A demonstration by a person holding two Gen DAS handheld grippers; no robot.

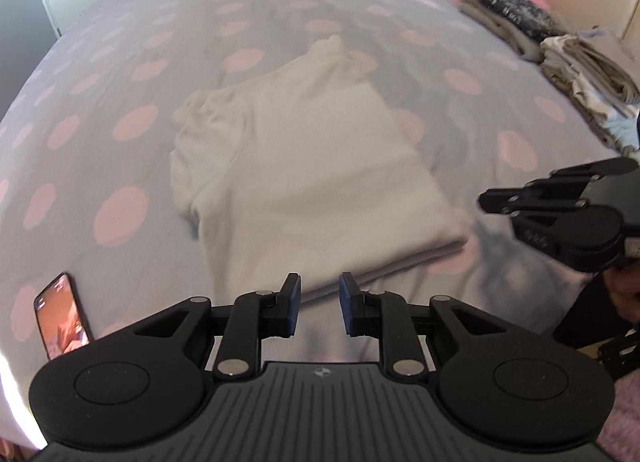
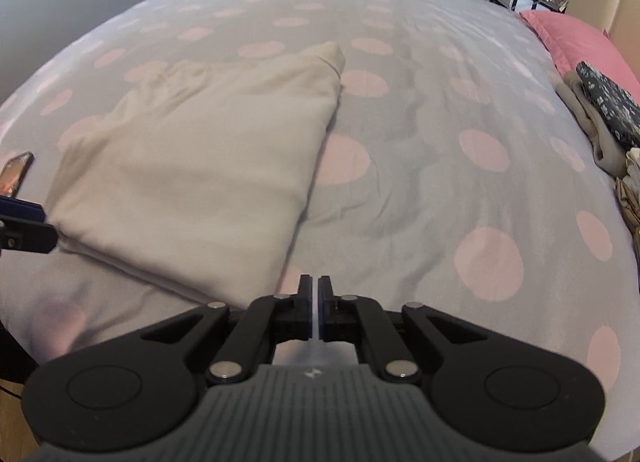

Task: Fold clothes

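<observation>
Phone (image 1: 62,316) left, clothes stack (image 1: 576,73) right; bedspread (image 2: 420,165) btwn open.

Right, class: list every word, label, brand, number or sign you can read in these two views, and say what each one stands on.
No readable text in either view.
Left hand-held gripper: small round emblem on its ribbed body, no letters.
Right hand-held gripper: similar small emblem, too small to read.
Phone on the dotted bedspread: screen lit, picture blurred, nothing legible.
Folded clothes stack: patterns only.
</observation>
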